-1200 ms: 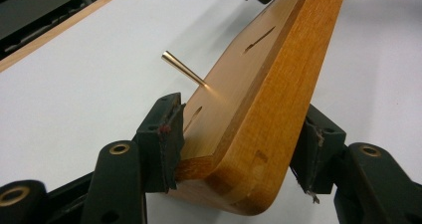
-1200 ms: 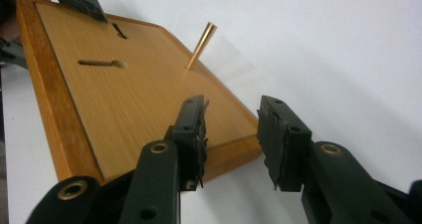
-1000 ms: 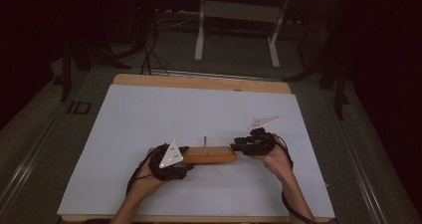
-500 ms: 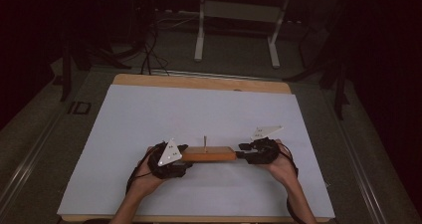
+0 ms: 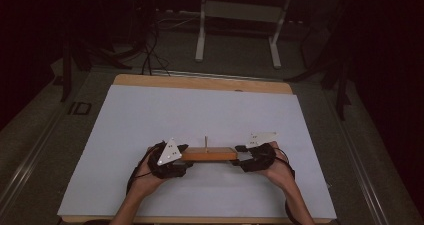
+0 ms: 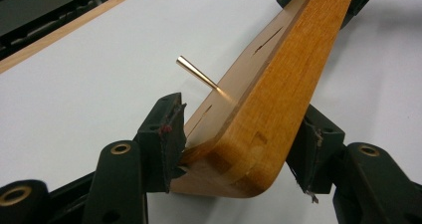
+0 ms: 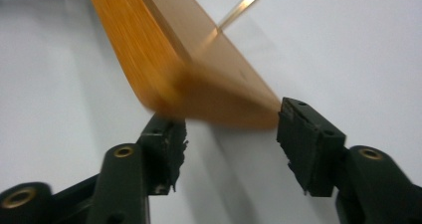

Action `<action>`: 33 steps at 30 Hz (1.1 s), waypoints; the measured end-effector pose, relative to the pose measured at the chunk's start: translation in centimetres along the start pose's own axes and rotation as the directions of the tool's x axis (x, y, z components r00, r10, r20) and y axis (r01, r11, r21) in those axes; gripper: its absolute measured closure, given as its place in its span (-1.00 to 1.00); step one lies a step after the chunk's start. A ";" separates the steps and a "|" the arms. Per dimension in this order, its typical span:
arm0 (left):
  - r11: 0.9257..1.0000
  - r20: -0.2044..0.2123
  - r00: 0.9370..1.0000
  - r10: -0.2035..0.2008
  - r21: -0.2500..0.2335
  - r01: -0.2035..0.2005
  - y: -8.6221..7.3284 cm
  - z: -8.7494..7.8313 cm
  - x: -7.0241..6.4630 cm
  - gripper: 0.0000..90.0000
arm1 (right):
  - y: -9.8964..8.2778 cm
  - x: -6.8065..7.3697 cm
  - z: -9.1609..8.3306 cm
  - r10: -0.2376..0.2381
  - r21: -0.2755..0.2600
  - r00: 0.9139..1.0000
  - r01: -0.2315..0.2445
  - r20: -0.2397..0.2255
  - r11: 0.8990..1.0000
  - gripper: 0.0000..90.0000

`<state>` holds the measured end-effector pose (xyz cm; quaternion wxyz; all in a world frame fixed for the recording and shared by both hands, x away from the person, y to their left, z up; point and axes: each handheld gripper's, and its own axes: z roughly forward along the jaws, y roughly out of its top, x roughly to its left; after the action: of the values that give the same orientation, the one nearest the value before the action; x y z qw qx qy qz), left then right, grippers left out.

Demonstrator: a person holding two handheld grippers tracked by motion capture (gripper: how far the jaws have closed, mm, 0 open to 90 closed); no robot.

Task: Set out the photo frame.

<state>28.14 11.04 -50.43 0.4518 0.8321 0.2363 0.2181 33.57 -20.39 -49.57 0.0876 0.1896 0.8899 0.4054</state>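
A flat wooden block (image 5: 209,155) with rounded ends lies on the white sheet, and a thin brass peg (image 5: 205,141) stands up from its top. My left gripper (image 5: 176,161) is shut on the block's left end. In the left gripper view both pads (image 6: 171,129) press the sides of the block (image 6: 268,84), with the peg (image 6: 196,70) beyond. My right gripper (image 5: 244,159) sits at the block's right end. Its jaws have just been opening; in the right gripper view (image 7: 233,124) the block (image 7: 164,50) end lies between the fingertips (image 7: 303,134), untouched, with the peg (image 7: 239,7) farther off.
The white sheet (image 5: 150,115) covers a wooden table whose far edge (image 5: 200,82) shows bare. Beyond it, a metal stand's legs (image 5: 201,35) and cables (image 5: 150,50) rest on the dark floor. The table's near edge runs just behind both forearms.
The right gripper came down and in from a raised tilt to the block's right end, and its jaws spread wider. The left gripper and the block kept still.
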 end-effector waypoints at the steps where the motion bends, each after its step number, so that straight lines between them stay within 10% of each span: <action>1: 1.000 -0.002 1.000 -0.002 0.000 0.002 0.0 0.0 0.0 -0.01 | 0.4 0.2 0.4 -0.025 -0.011 1.000 0.025 -0.003 1.000 -0.11; 13: 1.000 -0.005 1.000 -0.029 0.008 0.029 -0.2 0.0 0.5 0.01 | 1.3 0.4 2.2 -0.071 -0.055 0.997 0.069 -0.025 0.996 -0.12; 33: 0.996 -0.021 0.997 -0.076 0.043 0.077 -1.3 0.8 1.7 0.10 | 0.8 -0.2 2.3 -0.015 -0.090 0.999 0.011 -0.038 0.996 0.01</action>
<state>29.65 12.15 -51.65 0.4393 0.8300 0.2770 0.2035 34.71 -18.44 -50.44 0.0815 0.1719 0.8736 0.4478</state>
